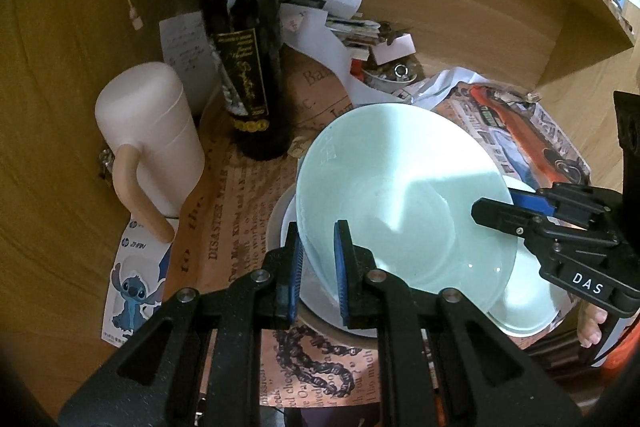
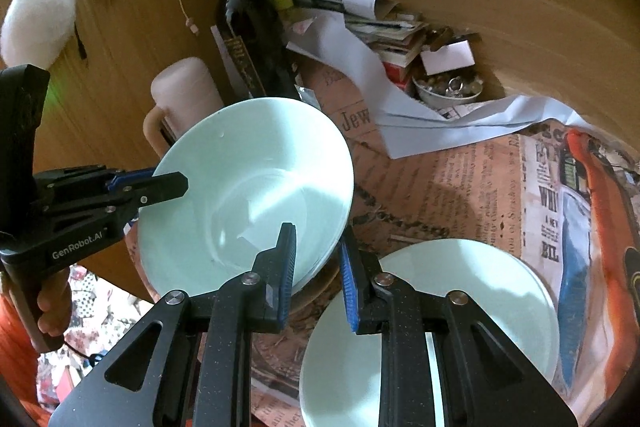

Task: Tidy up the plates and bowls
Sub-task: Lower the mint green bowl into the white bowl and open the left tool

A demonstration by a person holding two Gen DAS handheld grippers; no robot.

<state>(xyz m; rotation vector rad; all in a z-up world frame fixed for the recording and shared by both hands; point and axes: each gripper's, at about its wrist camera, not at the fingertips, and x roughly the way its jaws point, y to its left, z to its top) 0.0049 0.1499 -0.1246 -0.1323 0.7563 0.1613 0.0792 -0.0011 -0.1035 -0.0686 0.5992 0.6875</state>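
Observation:
A pale green bowl is held tilted above the table by both grippers; it also shows in the right wrist view. My left gripper is shut on its near rim, one finger inside and one outside. My right gripper is shut on the opposite rim; it appears from the right in the left wrist view. A pale green plate lies on the table below my right gripper. Under the bowl sits a white plate on a brown plate's rim.
A dark wine bottle and a pink mug stand behind the bowl on the left. Loose papers and a small bowl of trinkets crowd the back. Printed newspaper covers the table. Wooden walls surround it.

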